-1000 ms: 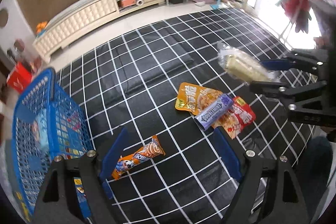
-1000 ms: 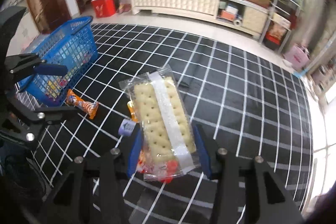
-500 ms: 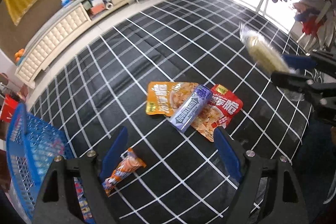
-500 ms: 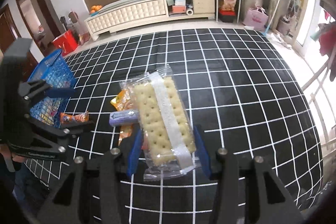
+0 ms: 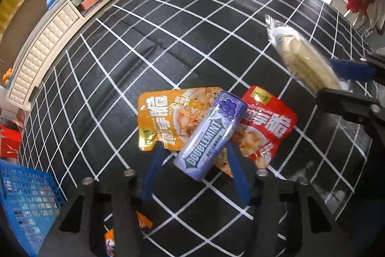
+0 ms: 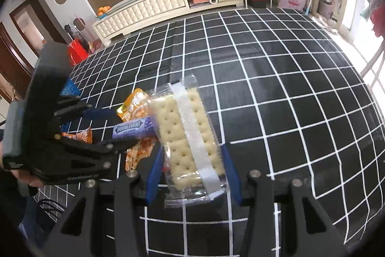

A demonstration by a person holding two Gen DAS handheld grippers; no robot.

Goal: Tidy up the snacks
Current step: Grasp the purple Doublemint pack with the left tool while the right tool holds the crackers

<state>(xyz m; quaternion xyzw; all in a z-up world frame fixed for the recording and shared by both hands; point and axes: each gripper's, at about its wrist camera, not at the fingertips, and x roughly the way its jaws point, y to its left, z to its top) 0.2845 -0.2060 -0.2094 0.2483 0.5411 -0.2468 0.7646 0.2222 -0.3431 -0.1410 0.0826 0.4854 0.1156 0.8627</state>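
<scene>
The left gripper (image 5: 195, 166) points down over a purple Doublemint tin (image 5: 209, 133), its blue pads on either side of the tin's near end. Its jaws have just been closing, but a gap still shows on both sides, so nothing is gripped. The tin lies across two flat snack pouches, an orange pouch (image 5: 163, 117) and a red pouch (image 5: 267, 123), which overlap on the black grid-patterned surface (image 5: 168, 40).

The right gripper (image 6: 192, 169) is partly closed on a clear cracker packet (image 6: 190, 136), its pads pressing the packet's two long edges and holding it above the surface, off to one side of the pouches.

A blue basket (image 5: 26, 196) stands at the surface's edge. An orange wrapped snack (image 6: 80, 135) lies between it and the pouches, partly hidden by the left gripper.
</scene>
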